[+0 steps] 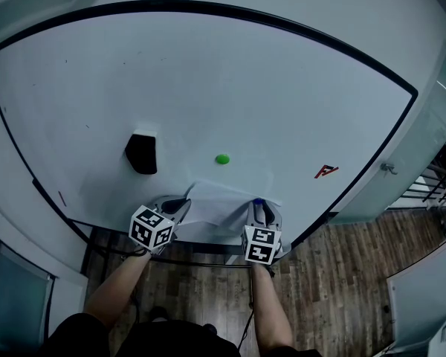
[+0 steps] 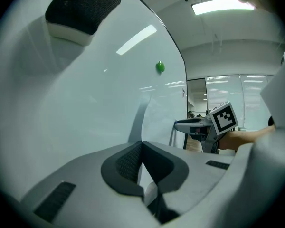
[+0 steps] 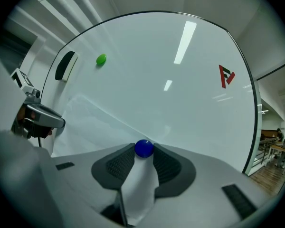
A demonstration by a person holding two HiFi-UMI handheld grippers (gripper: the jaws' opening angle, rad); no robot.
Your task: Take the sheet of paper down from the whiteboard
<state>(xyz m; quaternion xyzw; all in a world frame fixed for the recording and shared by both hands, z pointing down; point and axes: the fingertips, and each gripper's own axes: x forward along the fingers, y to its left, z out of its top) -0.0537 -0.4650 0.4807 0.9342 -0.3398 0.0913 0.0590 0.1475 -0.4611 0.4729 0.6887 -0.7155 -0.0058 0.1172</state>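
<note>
My left tongs (image 1: 183,206) pinch the paper (image 1: 217,201) by its edge. My right tongs (image 1: 259,205) clamp the blue magnet (image 3: 143,147) at their tips.

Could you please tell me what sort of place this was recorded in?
Most likely an office or meeting area: a large wall-mounted whiteboard with an eraser and green magnet, glass partitions under ceiling strip lights, and wood-look flooring.

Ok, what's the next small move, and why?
Probably pull the blue magnet off the whiteboard with the right gripper: its jaws clasp it, it seems the only pin on the sheet of paper, and the left gripper pinches the other corner.
</note>
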